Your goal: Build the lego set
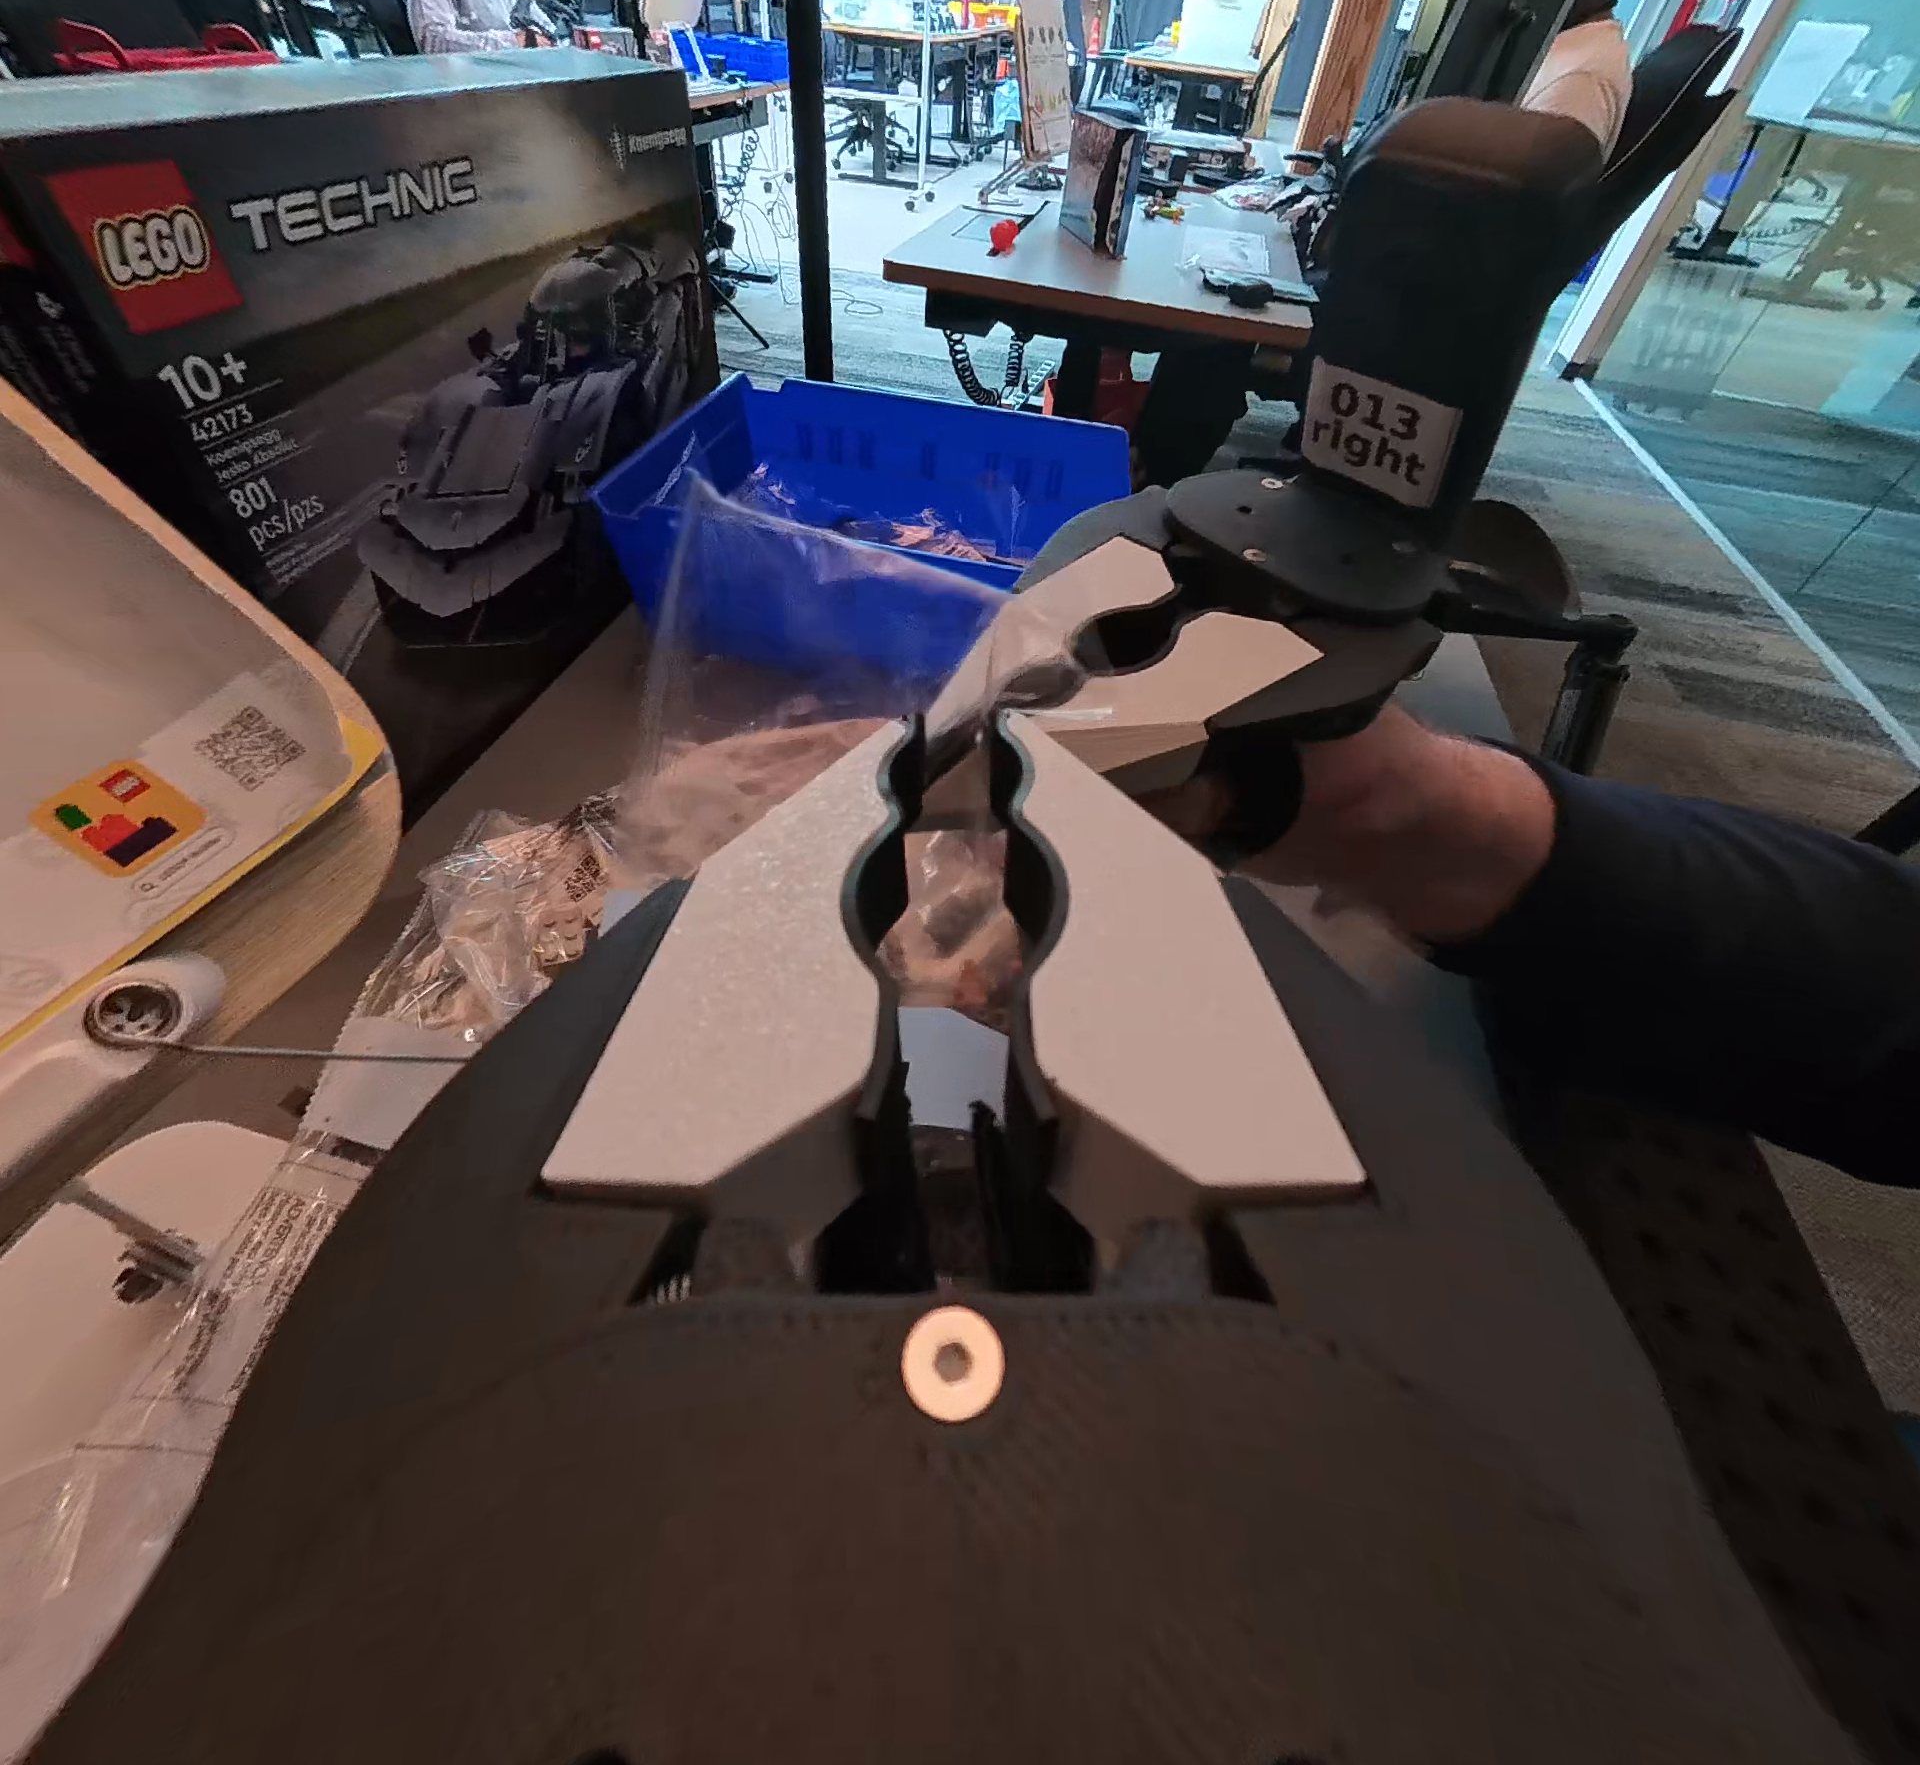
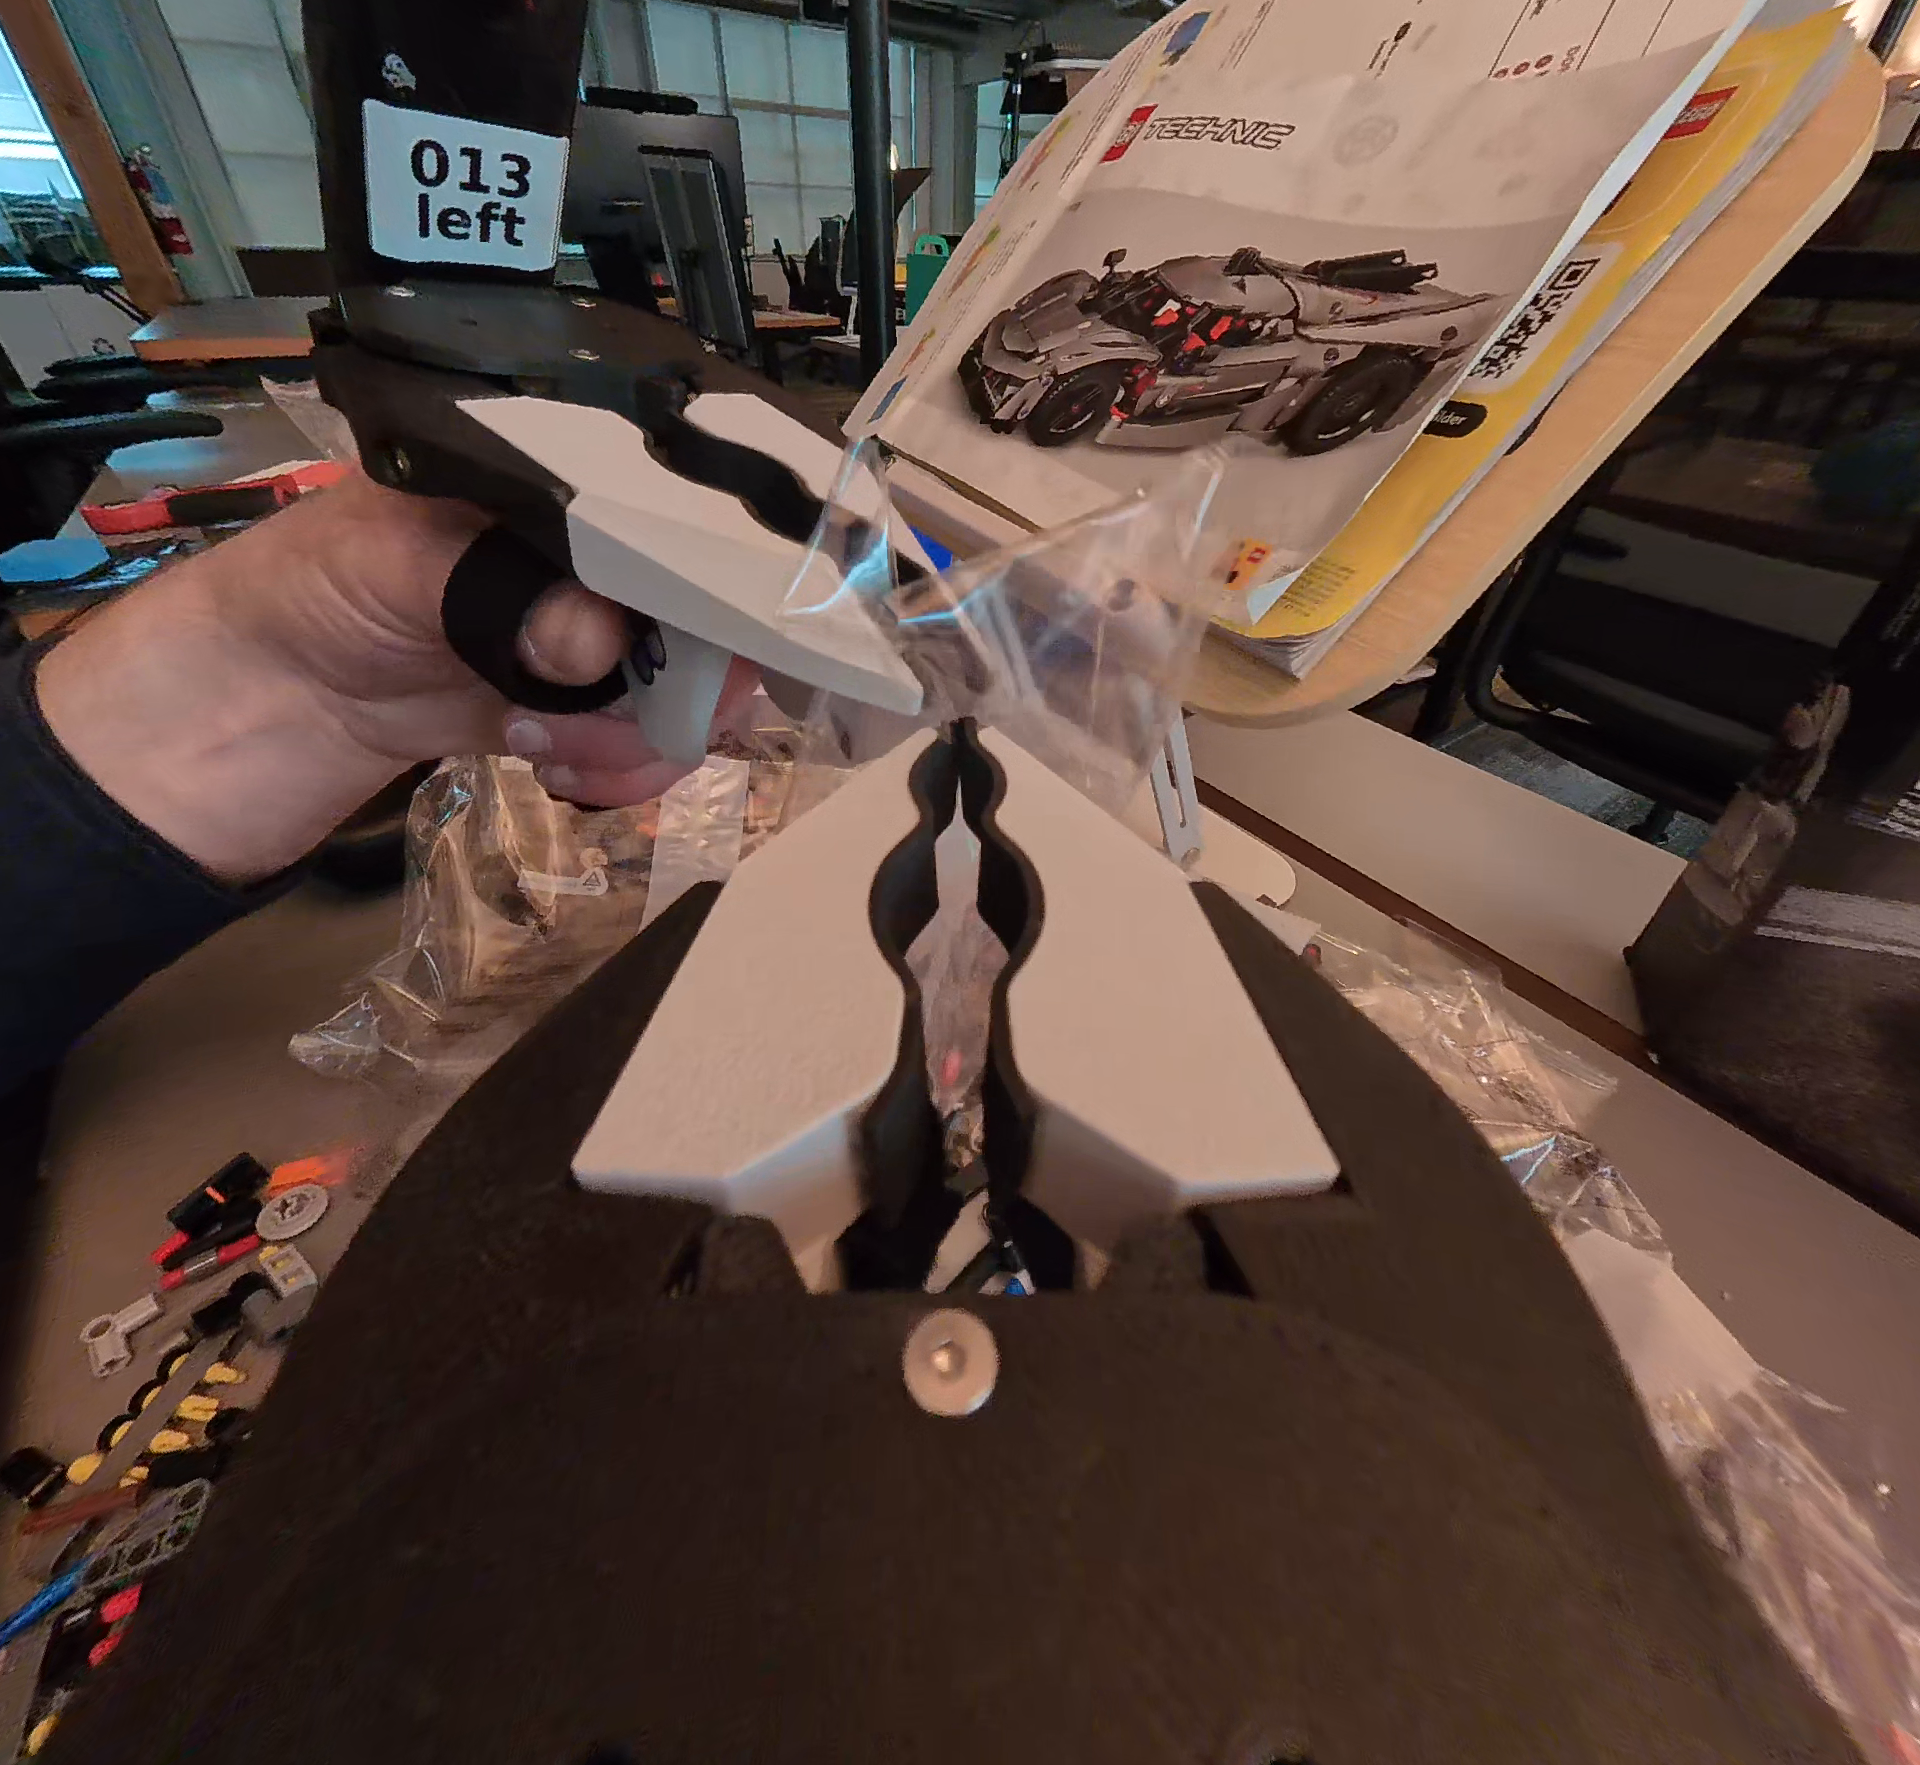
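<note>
A clear plastic bag (image 1: 790,614) of small Lego parts hangs in the air between both grippers. My left gripper (image 1: 954,741) is shut on the bag's top edge. My right gripper (image 1: 1023,689) comes in from the right and is shut on the same edge, its tips touching the left ones. In the right wrist view my right gripper (image 2: 956,741) pinches the bag (image 2: 1049,593), and my left gripper (image 2: 920,676) grips it from the left. The bag's parts show only dimly through the gaps between the fingers.
The Lego box (image 1: 343,344) stands at the back left with a blue bin (image 1: 883,468) beside it. An instruction booklet (image 2: 1247,313) leans on a wooden stand (image 2: 1558,468). Loose parts (image 2: 177,1300) and other bags (image 2: 499,894) lie on the table. The grippers are tip to tip, or close to it.
</note>
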`<state>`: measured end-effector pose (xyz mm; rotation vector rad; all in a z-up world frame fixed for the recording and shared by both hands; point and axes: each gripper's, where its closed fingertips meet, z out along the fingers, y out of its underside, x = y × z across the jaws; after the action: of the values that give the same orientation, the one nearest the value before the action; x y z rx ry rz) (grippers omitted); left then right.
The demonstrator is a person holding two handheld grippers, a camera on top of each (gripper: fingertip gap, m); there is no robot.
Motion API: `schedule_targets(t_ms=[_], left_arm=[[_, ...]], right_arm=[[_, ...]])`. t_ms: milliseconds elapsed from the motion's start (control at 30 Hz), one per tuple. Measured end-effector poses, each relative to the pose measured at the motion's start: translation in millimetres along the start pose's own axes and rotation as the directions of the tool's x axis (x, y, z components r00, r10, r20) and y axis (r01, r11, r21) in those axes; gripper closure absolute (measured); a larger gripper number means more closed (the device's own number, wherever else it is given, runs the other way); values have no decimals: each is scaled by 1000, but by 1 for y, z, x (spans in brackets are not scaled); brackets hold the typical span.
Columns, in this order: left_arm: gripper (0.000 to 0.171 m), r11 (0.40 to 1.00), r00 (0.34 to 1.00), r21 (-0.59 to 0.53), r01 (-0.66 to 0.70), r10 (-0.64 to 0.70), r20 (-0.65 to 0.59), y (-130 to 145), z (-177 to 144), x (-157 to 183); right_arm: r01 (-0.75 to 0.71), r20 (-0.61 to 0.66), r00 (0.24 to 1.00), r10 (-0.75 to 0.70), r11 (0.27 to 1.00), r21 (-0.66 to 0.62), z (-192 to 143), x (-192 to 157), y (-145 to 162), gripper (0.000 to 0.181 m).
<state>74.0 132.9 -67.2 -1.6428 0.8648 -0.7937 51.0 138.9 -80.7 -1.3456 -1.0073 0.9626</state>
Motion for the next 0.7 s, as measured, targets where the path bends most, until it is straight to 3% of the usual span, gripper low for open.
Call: schedule_targets(t_ms=[300, 700], left_arm=[[165, 999, 1000, 41, 1, -2, 17, -7, -20, -10], [171, 999, 996, 14, -45, 44, 72, -5, -31, -19]], right_arm=[[-5, -41, 999, 6, 999, 34, -13, 12, -10, 181], [2, -28, 1000, -1, 999, 33, -13, 8, -13, 181]])
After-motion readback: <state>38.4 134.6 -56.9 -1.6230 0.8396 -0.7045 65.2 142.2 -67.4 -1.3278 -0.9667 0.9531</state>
